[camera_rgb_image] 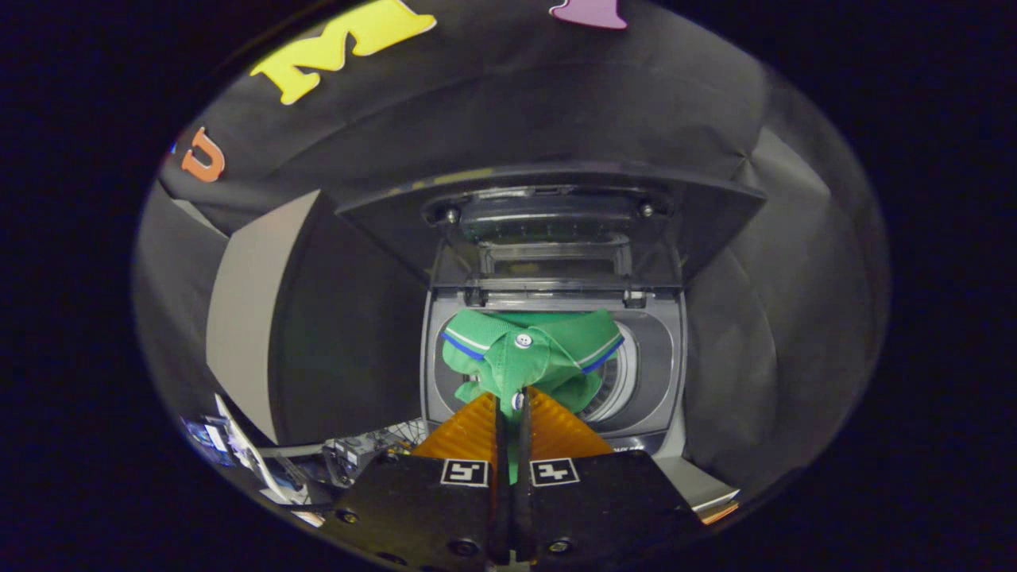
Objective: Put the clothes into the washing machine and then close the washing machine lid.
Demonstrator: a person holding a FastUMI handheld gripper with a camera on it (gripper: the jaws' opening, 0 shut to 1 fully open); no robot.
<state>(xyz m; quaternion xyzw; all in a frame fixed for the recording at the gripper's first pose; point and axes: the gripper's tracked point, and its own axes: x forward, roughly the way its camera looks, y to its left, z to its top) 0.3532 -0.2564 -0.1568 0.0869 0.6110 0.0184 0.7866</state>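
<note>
A green polo shirt [531,356] with blue-and-white collar trim and white buttons hangs bunched from my gripper [510,403], whose orange fingers [475,433] are shut on its fabric. The shirt hangs over the open top of the grey washing machine [667,349], just above the drum opening [616,389]. The machine's lid [556,210] stands raised at the back, beyond the shirt. Part of the drum is hidden behind the shirt.
Black cloth walls close in on both sides of the machine. A pale panel [246,318] stands to the left. Low on the left lies a clutter of small items and cables [318,461].
</note>
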